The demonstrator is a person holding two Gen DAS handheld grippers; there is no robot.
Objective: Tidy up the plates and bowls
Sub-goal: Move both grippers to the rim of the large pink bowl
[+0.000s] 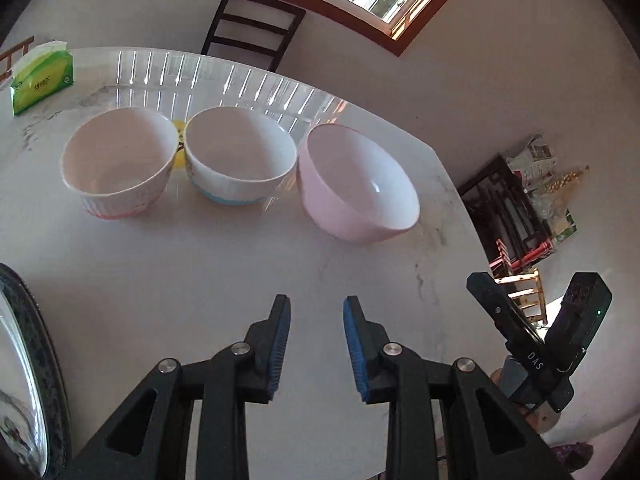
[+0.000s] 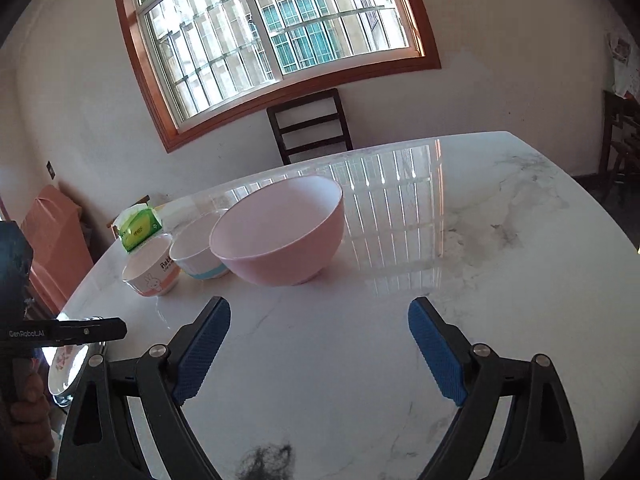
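Observation:
Three bowls stand in a row on the white marble table [image 1: 224,264]. A white bowl with an orange base [image 1: 118,164] is on the left, a white bowl with a blue base [image 1: 240,154] in the middle, and a larger pink bowl [image 1: 356,184] on the right. In the right wrist view they are the rabbit-print bowl [image 2: 152,268], the blue-based bowl [image 2: 196,252] and the pink bowl [image 2: 280,228]. My left gripper [image 1: 316,312] is open and empty, short of the bowls. My right gripper [image 2: 320,316] is wide open and empty in front of the pink bowl. A plate [image 2: 66,368] lies at the table's left edge.
A green tissue pack [image 1: 42,78] sits at the far left of the table. A dark chair [image 2: 308,124] stands behind the table under the window. The plate's rim [image 1: 24,360] shows at the left wrist view's left edge. The right gripper's body [image 1: 540,336] is off the table's right side.

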